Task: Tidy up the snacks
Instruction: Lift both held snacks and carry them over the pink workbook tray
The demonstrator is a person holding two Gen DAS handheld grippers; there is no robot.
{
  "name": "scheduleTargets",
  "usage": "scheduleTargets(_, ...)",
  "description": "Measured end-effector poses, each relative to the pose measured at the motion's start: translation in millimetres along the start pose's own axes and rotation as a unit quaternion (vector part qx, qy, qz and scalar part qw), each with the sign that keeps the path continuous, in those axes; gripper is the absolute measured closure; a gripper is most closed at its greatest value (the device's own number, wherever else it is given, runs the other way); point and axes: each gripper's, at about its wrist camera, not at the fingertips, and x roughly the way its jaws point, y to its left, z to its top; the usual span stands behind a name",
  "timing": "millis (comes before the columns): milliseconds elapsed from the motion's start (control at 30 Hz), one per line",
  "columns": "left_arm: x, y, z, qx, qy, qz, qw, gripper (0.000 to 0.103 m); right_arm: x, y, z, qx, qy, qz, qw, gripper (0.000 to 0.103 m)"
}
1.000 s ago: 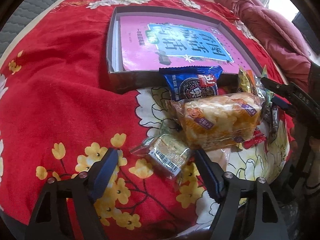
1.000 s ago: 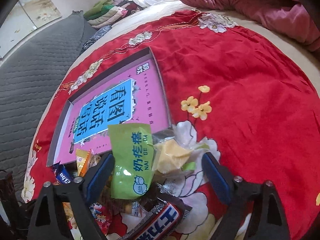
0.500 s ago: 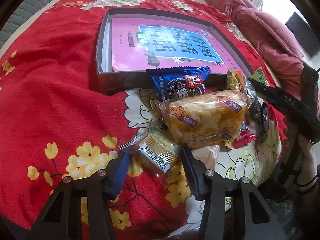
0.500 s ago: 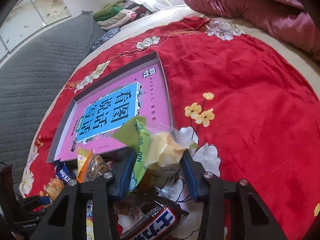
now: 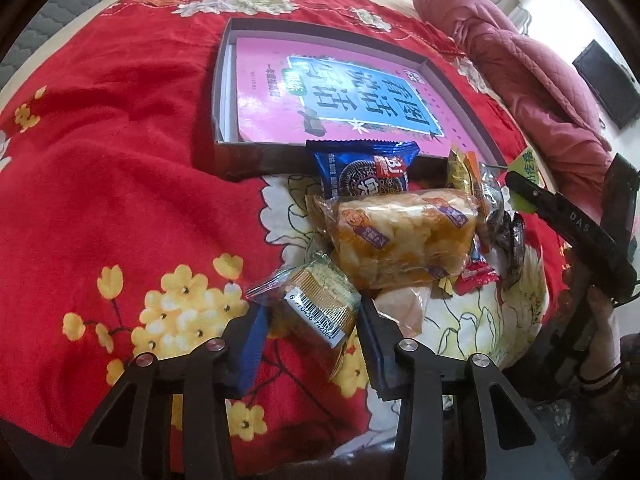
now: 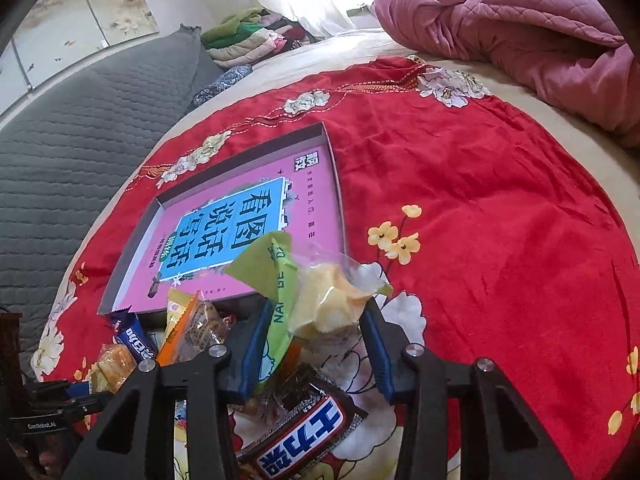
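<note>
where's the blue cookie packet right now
In the left wrist view the blue cookie packet lies centre frame on the red bedspread, leaning against the near wall of the grey box, just behind the clear bag of yellow puffed snacks.

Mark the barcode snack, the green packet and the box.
barcode snack [image 5: 320,308], left wrist view, barcode label.
green packet [image 6: 280,280], right wrist view, green side.
box [image 5: 218,92], left wrist view, left wall.
</note>
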Motion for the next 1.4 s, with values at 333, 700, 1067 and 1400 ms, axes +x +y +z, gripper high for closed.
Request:
scheduleTargets(333,-22.7,4.5,4.6,-0.012,-0.025,0.010,0.9996,0.059,-14.1,10.3,0.0,-0.023,-0.022,0.001,0.999,0.058)
scheduleTargets(700,-35.2,-4.5,19.5,-0.015,-0.044,0.025,0.9986,0.059,-25.6,21.5,5.8,-0.046,-0.049,0.015,0.998,0.058)
scheduleTargets(1067,-42.6,-5.6,42.5,-0.025,-0.068,0.038,0.9967,0.059,-25.1,28.3,14.2,-0.053,-0.064,0.027,0.996,0.058)
scheduleTargets(1400,-35.3,-6.7,71.3,-0.042,-0.088,0.049,0.9941,0.059,-14.9,34.1,25.5,-0.053,-0.068,0.037,0.996,0.058)
